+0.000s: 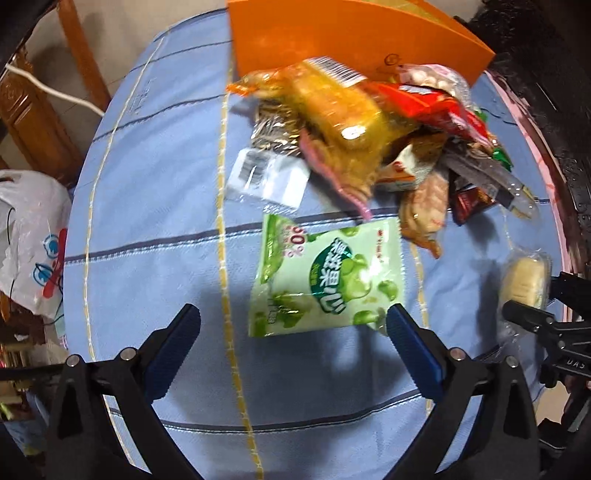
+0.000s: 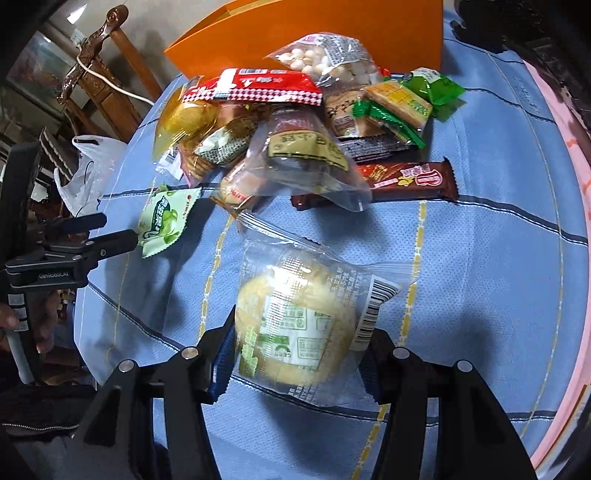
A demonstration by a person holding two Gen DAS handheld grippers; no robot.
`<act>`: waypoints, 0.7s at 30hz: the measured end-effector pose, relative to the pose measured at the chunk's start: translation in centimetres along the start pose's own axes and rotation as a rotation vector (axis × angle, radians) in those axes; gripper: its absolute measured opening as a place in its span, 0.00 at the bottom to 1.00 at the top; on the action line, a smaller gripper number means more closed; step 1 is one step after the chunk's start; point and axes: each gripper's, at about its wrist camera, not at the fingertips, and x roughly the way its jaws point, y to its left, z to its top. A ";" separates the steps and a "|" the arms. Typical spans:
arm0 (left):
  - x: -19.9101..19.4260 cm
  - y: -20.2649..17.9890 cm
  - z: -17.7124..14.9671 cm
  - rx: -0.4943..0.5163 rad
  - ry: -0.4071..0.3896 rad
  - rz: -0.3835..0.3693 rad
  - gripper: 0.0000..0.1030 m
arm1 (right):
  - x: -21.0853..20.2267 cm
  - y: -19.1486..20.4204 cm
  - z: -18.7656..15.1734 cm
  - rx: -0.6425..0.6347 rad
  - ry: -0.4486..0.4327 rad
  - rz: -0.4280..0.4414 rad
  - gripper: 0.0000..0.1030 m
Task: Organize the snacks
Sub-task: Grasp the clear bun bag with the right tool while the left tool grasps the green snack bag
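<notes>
Right wrist view, bottom centre: right gripper [image 2: 297, 354] with fingers [image 2: 221, 350] pinching a clear-wrapped bun [image 2: 295, 317] from both sides, bun sitting low over the blue tabletop [image 2: 480, 295]. Left wrist view, bottom: left gripper [image 1: 291, 325] with fingers [image 1: 177, 339] spread wide and holding nothing, right fingertip just touching the lower corner of the green candy pouch [image 1: 325, 277], which lies flat mid-frame.

Moving outward, snack pile [image 2: 295, 129] heaped across the top half of the right wrist view, touching the orange box [image 2: 332, 22] behind it. Nothing visibly inside that box, though its inside is mostly hidden. So barely started, by the look of it: one bun gripped, one pouch about to be, everything else still unsorted.

Rough count: one bun, one green pouch, one brown bar [image 2: 406, 177], one red packet [image 2: 258, 88], one bag of round white balls [image 2: 325, 59], one orange box. Rest of the heap too overlapped to count, maybe a dozen packs overall. White plastic bag [image 1: 29, 240] off the tabletop at far left of the left wrist view.
</notes>
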 end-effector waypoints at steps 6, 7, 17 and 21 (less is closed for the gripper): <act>2.3 -1.2 1.0 -0.010 0.051 -0.027 0.96 | 0.3 0.5 0.1 -0.009 0.011 0.001 0.55; 3.0 -1.1 1.3 -0.018 0.068 -0.026 0.96 | 0.2 0.4 0.0 -0.006 0.011 0.002 0.55; 6.7 -2.4 3.5 -0.049 0.124 0.009 0.96 | -0.2 -1.4 -0.5 0.027 0.019 -0.006 0.56; 6.4 -4.4 3.0 0.049 0.058 0.099 0.95 | 0.0 -1.1 -0.2 0.008 0.022 -0.004 0.56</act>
